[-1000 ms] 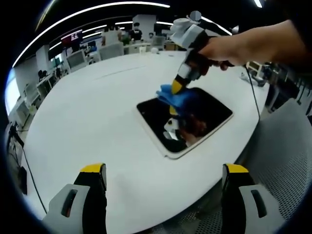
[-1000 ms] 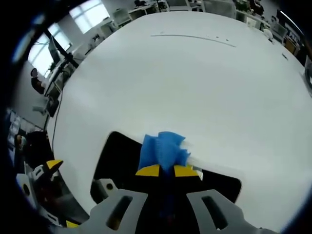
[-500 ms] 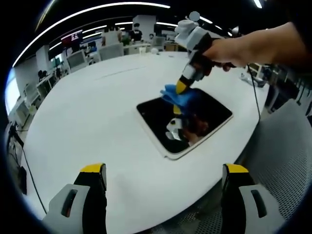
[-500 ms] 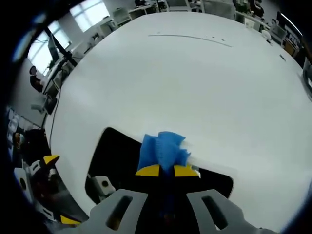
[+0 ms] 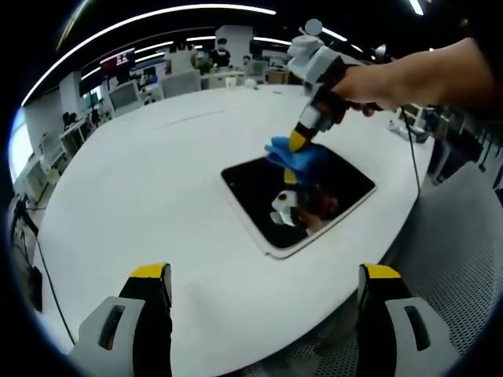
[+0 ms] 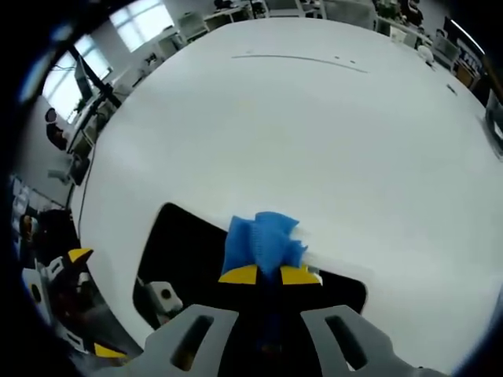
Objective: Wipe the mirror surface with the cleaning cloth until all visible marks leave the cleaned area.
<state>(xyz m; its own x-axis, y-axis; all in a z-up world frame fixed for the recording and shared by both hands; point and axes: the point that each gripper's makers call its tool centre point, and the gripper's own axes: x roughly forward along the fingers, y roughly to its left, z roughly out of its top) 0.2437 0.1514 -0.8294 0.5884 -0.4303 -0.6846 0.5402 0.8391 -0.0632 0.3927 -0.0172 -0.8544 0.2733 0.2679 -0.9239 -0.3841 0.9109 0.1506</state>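
Left gripper (image 5: 263,302): near, jaws spread wide, holding nothing, over the table (image 5: 141,204) edge.
Mirror (image 5: 259,200): flat on the table, near its right edge; a sideways push could slide it off.
Right gripper (image 6: 269,275): clamped on the cloth (image 6: 263,239), pressing at the mirror's far edge.
Risk: cloth runs off the glass, leaving near marks.

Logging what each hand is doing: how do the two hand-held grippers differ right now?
The right hand-held gripper is shut on the blue cloth, pressing it at the mirror's far edge. The left hand-held gripper is open, holds nothing, and hangs back over the table. Both have yellow-tipped jaws.
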